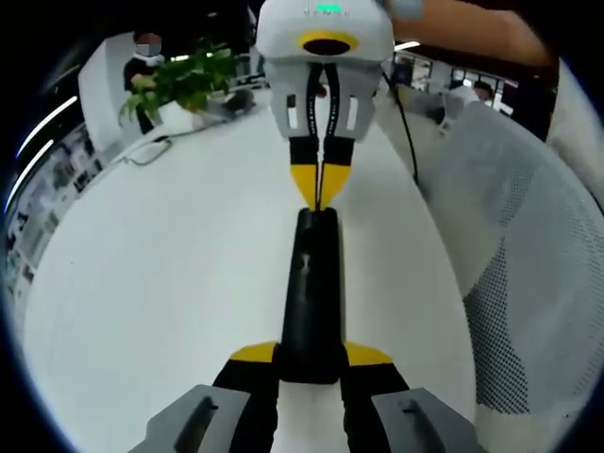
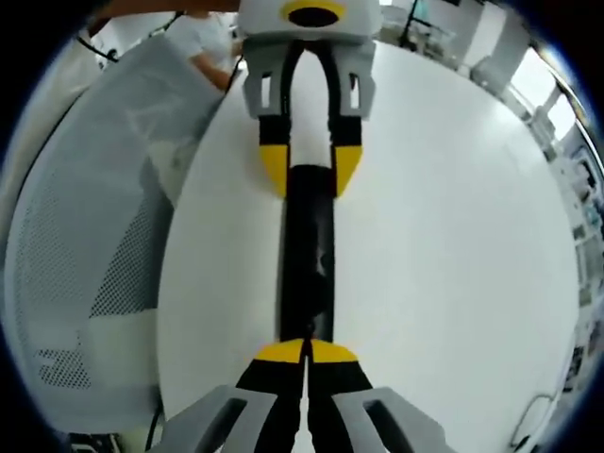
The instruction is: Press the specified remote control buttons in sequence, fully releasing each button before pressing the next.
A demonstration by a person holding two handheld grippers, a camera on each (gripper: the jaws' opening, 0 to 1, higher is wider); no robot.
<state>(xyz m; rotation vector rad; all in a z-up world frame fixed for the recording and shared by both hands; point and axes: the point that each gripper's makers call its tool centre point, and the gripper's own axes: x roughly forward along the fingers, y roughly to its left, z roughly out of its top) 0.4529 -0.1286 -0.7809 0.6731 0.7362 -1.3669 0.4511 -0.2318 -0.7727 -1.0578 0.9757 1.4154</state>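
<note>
Black remote (image 1: pixel 310 300) between left gripper's (image 1: pixel 311 357) jaws (right gripper (image 2: pixel 306 351) closed at far end)

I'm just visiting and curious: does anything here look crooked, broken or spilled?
Nothing stands out. The black remote lies flat on the white table, clamped at one end by the left claw, with the shut right claw at its other end.

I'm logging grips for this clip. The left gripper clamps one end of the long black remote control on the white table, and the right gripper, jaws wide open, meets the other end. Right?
Not quite. The right gripper has its jaws closed, yellow tips together at the end of the long black remote control, as the right gripper view shows. The left gripper does clamp one end on the white table.
</note>
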